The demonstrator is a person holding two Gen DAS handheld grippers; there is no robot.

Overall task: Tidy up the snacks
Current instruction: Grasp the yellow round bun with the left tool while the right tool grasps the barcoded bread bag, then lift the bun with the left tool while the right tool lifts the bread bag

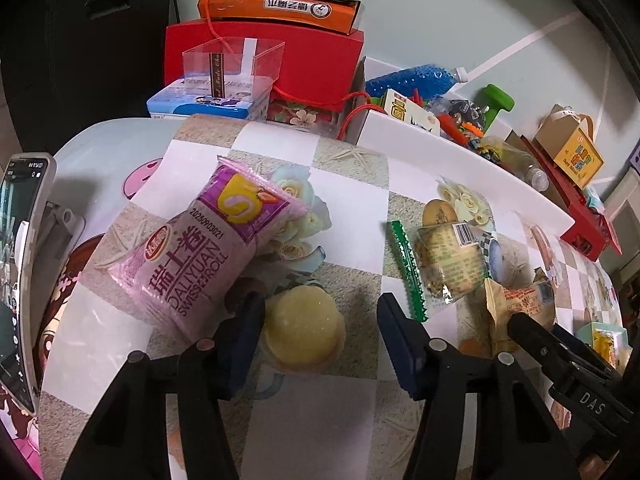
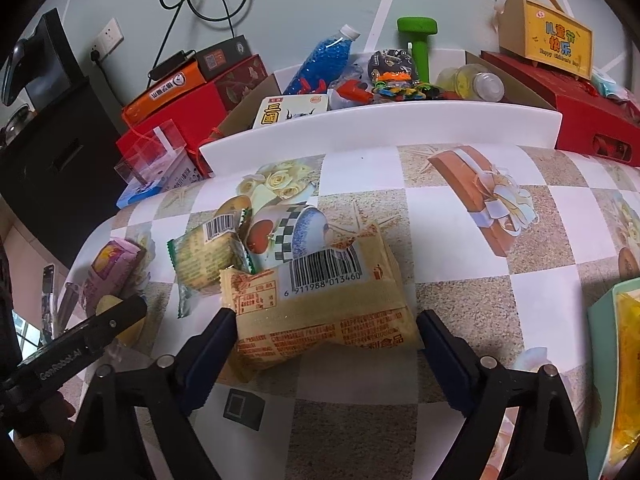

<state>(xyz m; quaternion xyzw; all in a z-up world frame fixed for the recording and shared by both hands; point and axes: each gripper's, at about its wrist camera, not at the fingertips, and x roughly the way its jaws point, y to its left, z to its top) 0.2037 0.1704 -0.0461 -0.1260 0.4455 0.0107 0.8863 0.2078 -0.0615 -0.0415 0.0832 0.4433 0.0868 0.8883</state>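
The left tongs (image 1: 320, 334) stand apart around a round pale-yellow jelly cup (image 1: 302, 330) on the checkered table (image 1: 344, 420); only the left pad seems to touch it. A pink Swiss-roll packet (image 1: 200, 256) lies just beyond-left. The right tongs (image 2: 324, 344) straddle a tan barcoded snack packet (image 2: 324, 304), pads at its edges, not visibly squeezing.

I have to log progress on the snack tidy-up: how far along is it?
Early. Nothing looks sorted yet, though a teal box at the right edge already holds something yellow. In hand: the left gripper straddles a yellow jelly cup, the right gripper a tan barcoded packet; neither is lifted. Left: the pink Swiss roll pack and green-edged packet lie loose on the tablecloth.
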